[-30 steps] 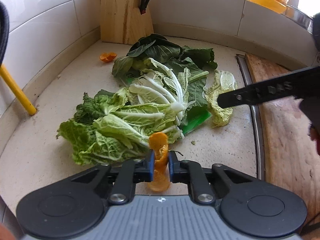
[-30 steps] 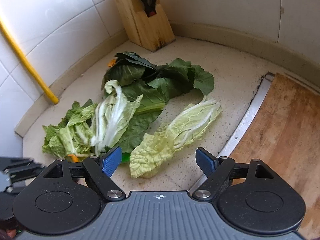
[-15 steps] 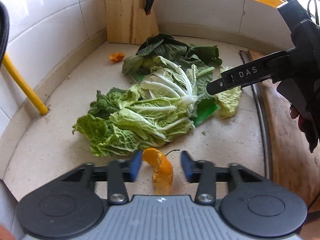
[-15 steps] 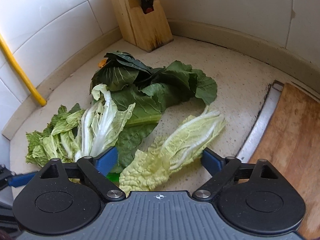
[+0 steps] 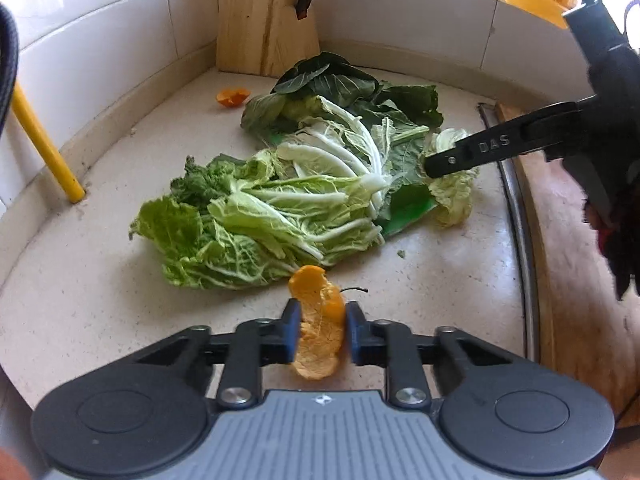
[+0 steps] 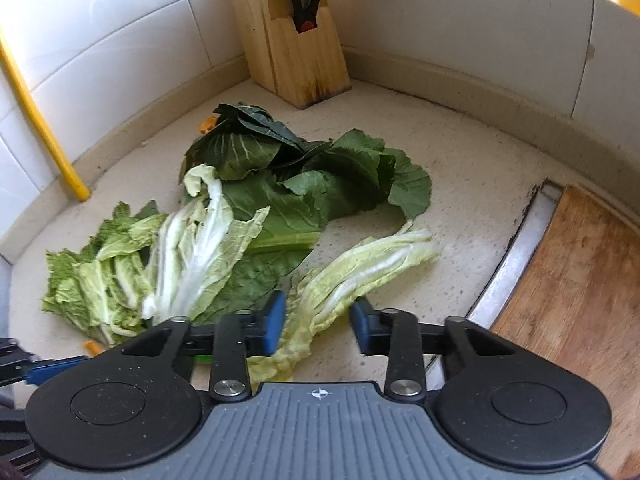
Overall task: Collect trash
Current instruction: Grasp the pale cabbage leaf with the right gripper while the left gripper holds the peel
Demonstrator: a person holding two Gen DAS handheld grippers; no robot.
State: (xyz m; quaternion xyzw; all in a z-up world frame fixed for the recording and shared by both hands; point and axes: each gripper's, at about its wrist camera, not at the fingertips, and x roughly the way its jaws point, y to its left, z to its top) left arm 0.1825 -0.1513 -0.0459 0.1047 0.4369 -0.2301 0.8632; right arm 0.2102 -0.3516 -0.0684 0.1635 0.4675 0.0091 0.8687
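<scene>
Mid-pickup near the worktop's front edge: left gripper [image 5: 320,334] jaws pinched on orange peel [image 5: 319,320], right gripper [image 6: 318,326] half open astride the loose cabbage leaf [image 6: 356,276]; next: close, lift.

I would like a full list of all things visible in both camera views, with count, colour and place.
orange peel: one, orange, between the left tongs' pads
second peel piece: one, orange, near the wooden block
pale cabbage leaves: a pile, light green and white, counter middle
dark leaves: several, dark green, behind the pile
loose cabbage leaf: one, pale green, between the right tongs' pads
knife block: one, wooden, corner
yellow pipe: one, left wall
cutting board: one, brown, right
left tongs: shut on peel
right tongs: open
</scene>
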